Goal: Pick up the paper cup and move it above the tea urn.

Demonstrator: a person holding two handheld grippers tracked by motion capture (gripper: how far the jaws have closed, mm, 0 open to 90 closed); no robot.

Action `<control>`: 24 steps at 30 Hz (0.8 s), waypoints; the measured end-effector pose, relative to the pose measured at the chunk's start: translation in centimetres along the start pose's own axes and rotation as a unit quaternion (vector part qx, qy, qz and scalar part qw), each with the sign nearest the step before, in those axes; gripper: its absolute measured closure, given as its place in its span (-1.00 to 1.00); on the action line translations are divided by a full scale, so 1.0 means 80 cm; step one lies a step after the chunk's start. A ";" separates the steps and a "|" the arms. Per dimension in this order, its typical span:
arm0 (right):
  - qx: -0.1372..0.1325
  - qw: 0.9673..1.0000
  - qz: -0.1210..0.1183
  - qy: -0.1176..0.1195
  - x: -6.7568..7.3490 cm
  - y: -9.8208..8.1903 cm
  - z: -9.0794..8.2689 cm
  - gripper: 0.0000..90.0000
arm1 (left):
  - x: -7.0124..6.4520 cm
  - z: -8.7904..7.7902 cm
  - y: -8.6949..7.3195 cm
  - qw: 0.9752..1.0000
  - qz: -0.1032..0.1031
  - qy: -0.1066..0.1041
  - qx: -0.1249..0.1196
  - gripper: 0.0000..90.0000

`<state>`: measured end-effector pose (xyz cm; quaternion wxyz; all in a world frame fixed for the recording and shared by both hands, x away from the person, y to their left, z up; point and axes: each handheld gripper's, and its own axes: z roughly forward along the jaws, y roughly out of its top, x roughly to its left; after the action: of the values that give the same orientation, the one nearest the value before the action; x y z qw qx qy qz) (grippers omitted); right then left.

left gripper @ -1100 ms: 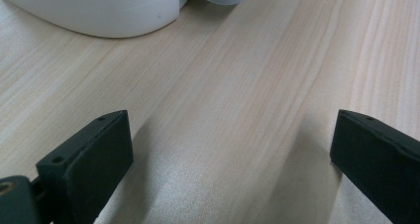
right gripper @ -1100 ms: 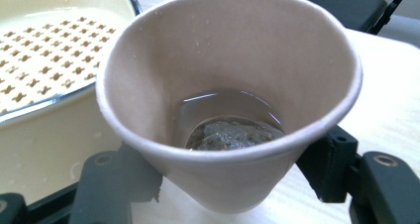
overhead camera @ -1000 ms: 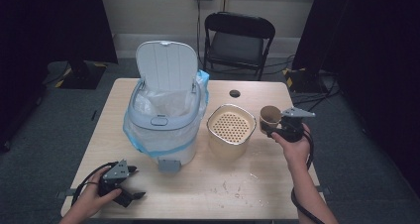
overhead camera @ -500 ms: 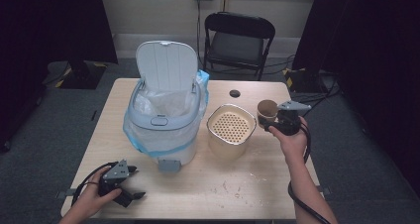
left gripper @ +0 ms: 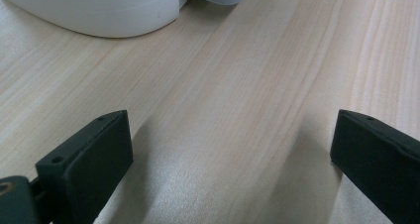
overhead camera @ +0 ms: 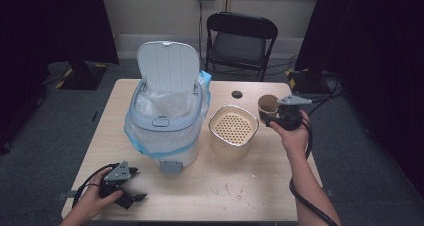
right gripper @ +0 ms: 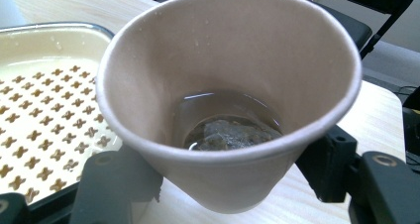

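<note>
The right tongs (overhead camera: 274, 117) are gripping a paper cup (overhead camera: 268, 106) by its sides, holding it in the air near the counter's (overhead camera: 280, 196) right edge, just beside a beige strainer basin (overhead camera: 233, 131). In the right gripper view the cup (right gripper: 233, 90) is tilting toward the camera, with a little brownish liquid and a soggy teabag (right gripper: 225, 134) lying at the bottom (the basin's perforated tray (right gripper: 44, 120) is showing to its left). The left tongs (overhead camera: 131, 186) are resting near the counter's front left corner, jaws standing wide apart with nothing but bare wood between them. A white pedal bin (overhead camera: 167, 121), its lid standing upright and a plastic liner hanging over its rim, is sitting on the counter's left half, touching neither gripper. A small black cap (overhead camera: 237, 94) is lying near the far edge.
</note>
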<state>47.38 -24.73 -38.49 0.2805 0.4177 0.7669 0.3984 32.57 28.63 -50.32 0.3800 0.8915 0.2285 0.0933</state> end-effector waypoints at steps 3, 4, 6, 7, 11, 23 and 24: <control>0.000 1.000 -0.006 -0.006 0.000 0.004 0.002 -0.20 | 0.000 0.000 0.000 1.000 0.000 0.000 0.000 -0.95; 0.000 1.000 -0.009 -0.008 0.001 0.005 0.003 -0.20 | 0.000 0.000 0.000 1.000 0.000 0.000 0.000 -0.95; 0.001 1.000 -0.017 -0.011 0.002 0.008 0.004 -0.20 | 0.000 0.000 0.000 1.000 0.000 0.000 0.000 -0.95; 0.000 1.000 -0.021 -0.014 0.003 0.010 0.004 -0.20 | 0.000 0.000 0.000 1.000 0.000 0.000 0.000 -0.95; -0.005 0.999 -0.028 -0.018 0.005 0.016 0.005 -0.20 | 0.000 0.000 0.000 1.000 0.000 0.000 0.000 -0.95; 0.001 0.997 -0.070 -0.028 0.010 0.030 0.008 -0.20 | -0.001 0.000 0.000 1.000 -0.005 0.000 -0.003 -0.96; -0.001 0.997 -0.070 -0.027 0.010 0.031 0.008 -0.20 | -0.001 0.001 0.000 1.000 -0.005 -0.002 -0.003 -0.96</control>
<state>48.51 -22.96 -36.84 0.3285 0.3740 0.7859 0.3669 32.52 28.58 -50.35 0.3836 0.8894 0.2317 0.0909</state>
